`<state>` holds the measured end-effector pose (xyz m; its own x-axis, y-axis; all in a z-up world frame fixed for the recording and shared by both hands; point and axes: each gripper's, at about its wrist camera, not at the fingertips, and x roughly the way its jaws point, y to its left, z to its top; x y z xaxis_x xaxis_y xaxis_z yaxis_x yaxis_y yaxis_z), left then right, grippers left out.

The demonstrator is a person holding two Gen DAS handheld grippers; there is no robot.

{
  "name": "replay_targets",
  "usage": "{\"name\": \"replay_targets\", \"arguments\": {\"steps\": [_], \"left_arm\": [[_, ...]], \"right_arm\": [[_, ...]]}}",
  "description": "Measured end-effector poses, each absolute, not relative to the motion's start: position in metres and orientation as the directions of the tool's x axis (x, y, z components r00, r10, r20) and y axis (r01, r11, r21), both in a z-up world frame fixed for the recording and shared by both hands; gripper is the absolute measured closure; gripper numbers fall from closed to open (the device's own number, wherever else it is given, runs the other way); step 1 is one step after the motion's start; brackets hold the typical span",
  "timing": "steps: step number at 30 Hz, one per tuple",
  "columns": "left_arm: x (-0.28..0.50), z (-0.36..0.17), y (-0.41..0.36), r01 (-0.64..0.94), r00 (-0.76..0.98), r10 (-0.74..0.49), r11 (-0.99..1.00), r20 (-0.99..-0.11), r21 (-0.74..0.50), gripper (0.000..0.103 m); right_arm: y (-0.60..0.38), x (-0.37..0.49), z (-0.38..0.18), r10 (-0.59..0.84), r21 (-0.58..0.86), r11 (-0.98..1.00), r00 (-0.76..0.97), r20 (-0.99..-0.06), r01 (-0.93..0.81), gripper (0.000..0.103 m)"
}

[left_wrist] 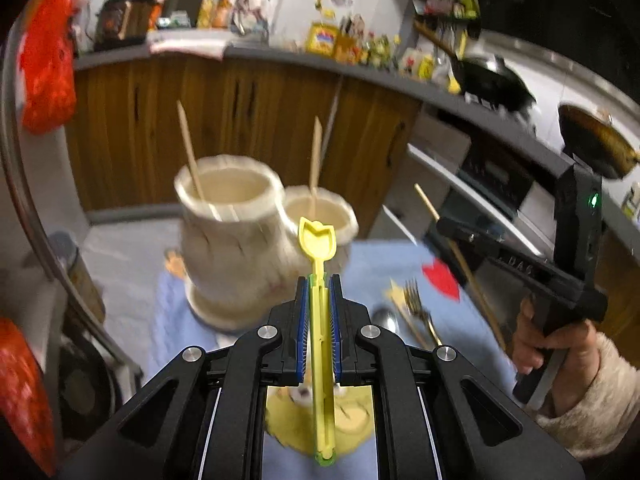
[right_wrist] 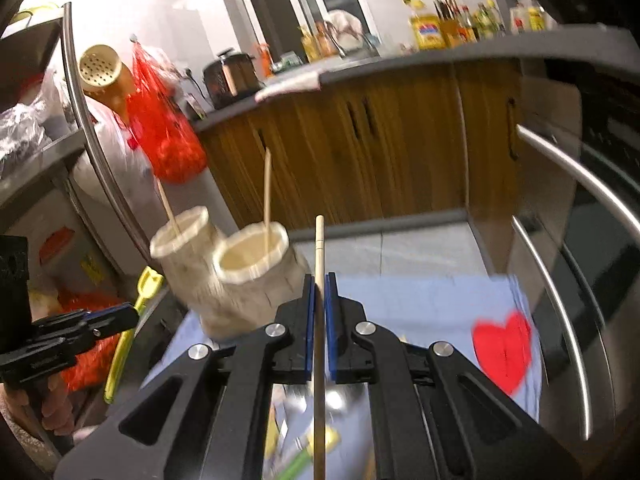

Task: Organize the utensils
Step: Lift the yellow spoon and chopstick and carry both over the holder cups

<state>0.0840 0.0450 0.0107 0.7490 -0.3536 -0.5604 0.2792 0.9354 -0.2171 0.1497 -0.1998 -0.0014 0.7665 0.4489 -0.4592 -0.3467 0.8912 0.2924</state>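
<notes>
The left gripper (left_wrist: 319,280) is pointing forward and somewhat downward, its blue-padded jaws pressing together on a yellow spoon (left_wrist: 320,304). The right gripper (right_wrist: 319,280) is sitting at a similar tilt, its jaws clamping a wooden chopstick (right_wrist: 319,320). The person's right hand (left_wrist: 556,344) is gripping its handle, a fuzzy cream sleeve (left_wrist: 600,412) covering the wrist.

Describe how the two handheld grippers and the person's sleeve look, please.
Both the left gripper and the right gripper are black plastic with blue ribbed pads and round silver bolts. Seen from the left wrist, the right gripper's body carries a small green light. The sleeve is fluffy and cream.
</notes>
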Motion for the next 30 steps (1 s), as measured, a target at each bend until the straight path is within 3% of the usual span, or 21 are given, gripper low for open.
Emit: {"name": "replay_targets", "arguments": {"steps": [8, 14, 30], "left_arm": [[0.131, 0.069, 0.066, 0.262, 0.840, -0.320, 0.946, -0.439, -0.190, 0.093], [0.172, 0.084, 0.075, 0.240, 0.879, -0.301, 0.950, -0.371, -0.201, 0.093], [0.212, 0.035, 0.069, 0.181, 0.900, -0.223, 0.973, -0.375, -0.143, 0.093]], "right_arm": [[-0.166, 0.210, 0.033, 0.487, 0.336, 0.861, 0.807, -0.333, -0.381, 0.098], [-0.137, 0.245, 0.044, 0.499, 0.354, 0.847, 0.825, -0.266, -0.398, 0.098], [-0.106, 0.268, 0.020, 0.460, 0.298, 0.864, 0.876, -0.145, -0.405, 0.098]]}}
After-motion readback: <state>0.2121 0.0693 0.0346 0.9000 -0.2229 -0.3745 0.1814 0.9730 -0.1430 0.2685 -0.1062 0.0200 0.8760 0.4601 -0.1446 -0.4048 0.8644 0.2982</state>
